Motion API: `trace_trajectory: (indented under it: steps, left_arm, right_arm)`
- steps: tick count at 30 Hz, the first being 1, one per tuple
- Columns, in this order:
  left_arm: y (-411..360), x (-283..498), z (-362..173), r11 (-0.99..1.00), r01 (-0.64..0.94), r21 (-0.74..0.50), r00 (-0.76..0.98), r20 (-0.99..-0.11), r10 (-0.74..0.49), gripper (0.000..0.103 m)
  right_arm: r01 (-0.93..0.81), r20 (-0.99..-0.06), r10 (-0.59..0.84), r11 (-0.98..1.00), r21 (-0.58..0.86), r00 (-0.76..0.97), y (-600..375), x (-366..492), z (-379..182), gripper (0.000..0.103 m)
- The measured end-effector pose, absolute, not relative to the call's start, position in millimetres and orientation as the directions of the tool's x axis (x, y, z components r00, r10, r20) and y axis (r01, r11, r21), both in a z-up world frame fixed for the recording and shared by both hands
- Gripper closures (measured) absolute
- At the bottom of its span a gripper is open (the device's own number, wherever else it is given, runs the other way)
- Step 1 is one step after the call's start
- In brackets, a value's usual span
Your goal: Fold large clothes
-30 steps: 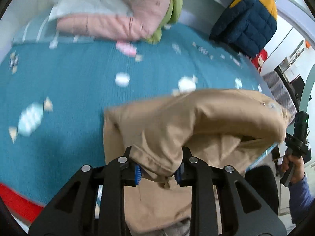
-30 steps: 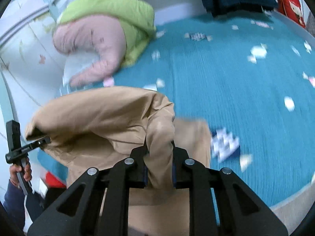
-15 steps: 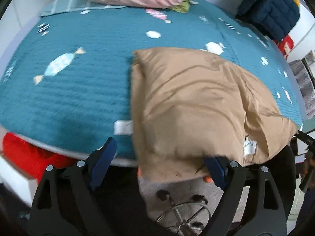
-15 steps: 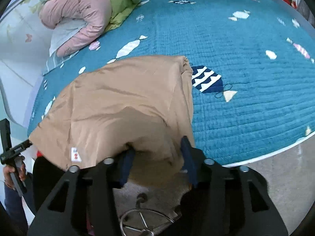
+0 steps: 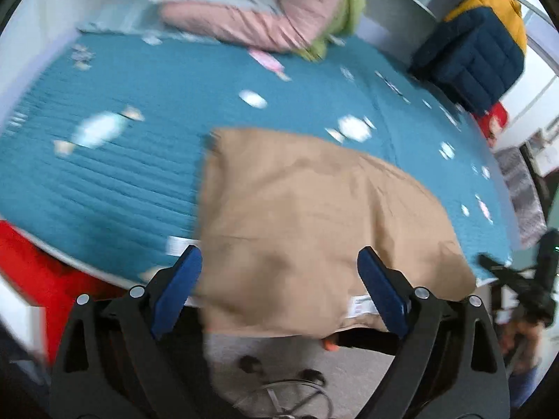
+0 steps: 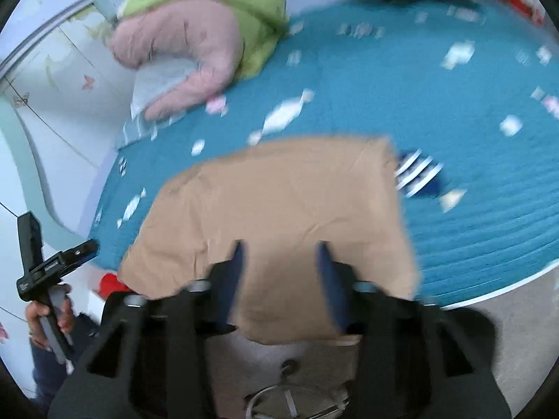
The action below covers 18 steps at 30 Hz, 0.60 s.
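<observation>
Both grippers have let go. A second ago each was clamped on a bunched corner of the tan garment [image 5: 307, 216], held up over the bed; half a second ago the jaws were already apart and the cloth was down. Now the left gripper [image 5: 279, 289] stands wide open, nothing between its blue pads [image 5: 176, 289]. The right gripper [image 6: 283, 279] is also open, narrower gap, empty.

The tan garment lies flat as a rough rectangle in the lower centre of both views, on the teal quilt [image 5: 104, 181], its near edge hanging over the bed edge toward the grippers. A white label [image 5: 361, 303] shows at the lower right of that edge.

Judgement: one fold is laid; next is a regrip for another fold. Frames are motion-blurred, so edge alignment is hard to check.

The pink and green padded jackets [image 6: 195, 45] sit upper left in the right wrist view, untouched.
</observation>
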<state>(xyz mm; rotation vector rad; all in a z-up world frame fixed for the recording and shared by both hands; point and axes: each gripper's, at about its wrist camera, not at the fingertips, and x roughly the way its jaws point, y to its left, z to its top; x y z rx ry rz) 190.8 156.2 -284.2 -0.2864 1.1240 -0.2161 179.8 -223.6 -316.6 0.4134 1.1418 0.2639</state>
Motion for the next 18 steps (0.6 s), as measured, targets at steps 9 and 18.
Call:
trace_trajectory:
  steps: [9, 18]
  left_arm:
    - [145, 211, -395, 0.97, -0.096, -0.222, 0.192, -0.961, -0.2, 0.009]
    - [187, 204, -353, 0.897, -0.162, -0.411, 0.337, -0.877, -0.341, 0.009]
  right_arm:
    - [0.253, -0.908, 0.36, 0.877, 0.408, 0.215, -248, 204, -425, 0.103]
    - [0.086, -0.869, 0.355, 0.91, 0.406, 0.345, -205, 219, -351, 0.097]
